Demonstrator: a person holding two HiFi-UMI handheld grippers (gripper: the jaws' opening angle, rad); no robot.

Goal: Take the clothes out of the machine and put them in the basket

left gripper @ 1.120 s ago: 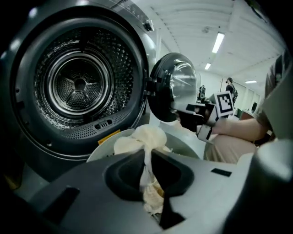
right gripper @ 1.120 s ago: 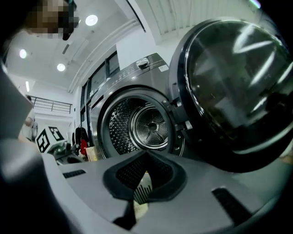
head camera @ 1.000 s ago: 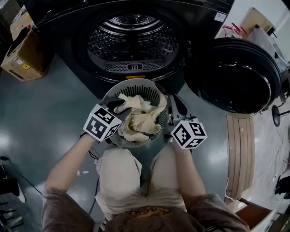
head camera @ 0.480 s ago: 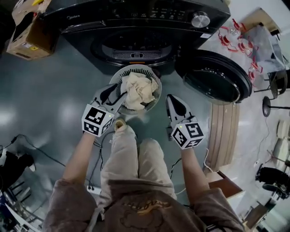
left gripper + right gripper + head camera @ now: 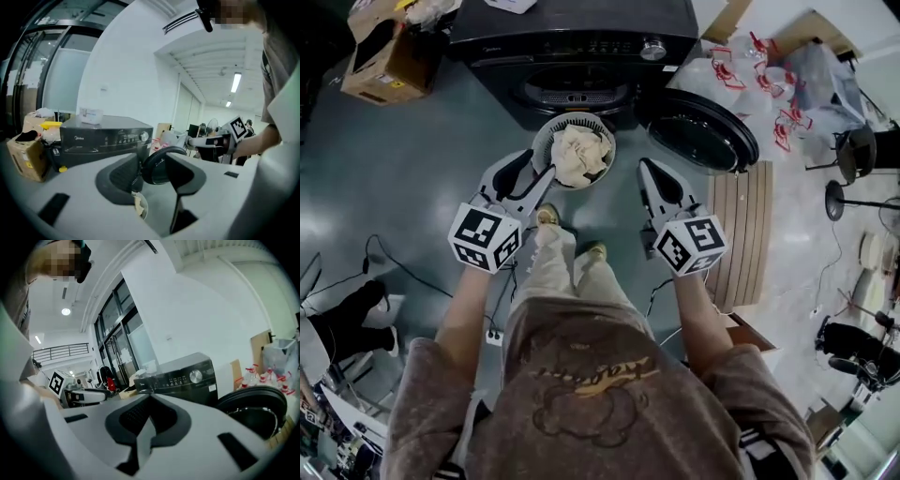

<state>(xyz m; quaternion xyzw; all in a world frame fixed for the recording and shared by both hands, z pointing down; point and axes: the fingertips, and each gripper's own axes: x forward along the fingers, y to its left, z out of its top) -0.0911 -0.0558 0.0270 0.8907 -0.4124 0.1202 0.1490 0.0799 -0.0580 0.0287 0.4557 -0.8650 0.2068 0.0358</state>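
Head view steeply down from above, gripper views near level, sharing machine (image 5: 572,28)

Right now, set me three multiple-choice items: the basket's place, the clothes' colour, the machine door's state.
1. The basket stands: A on the floor before the machine; B on top of the machine; C inside the drum.
2. The clothes in it are: A red; B beige; C blue.
3. The machine's door is: A shut; B open; C taped over.
Answers: A, it sits before the machine's front; B, pale beige cloth fills it; B, the door hangs swung aside.
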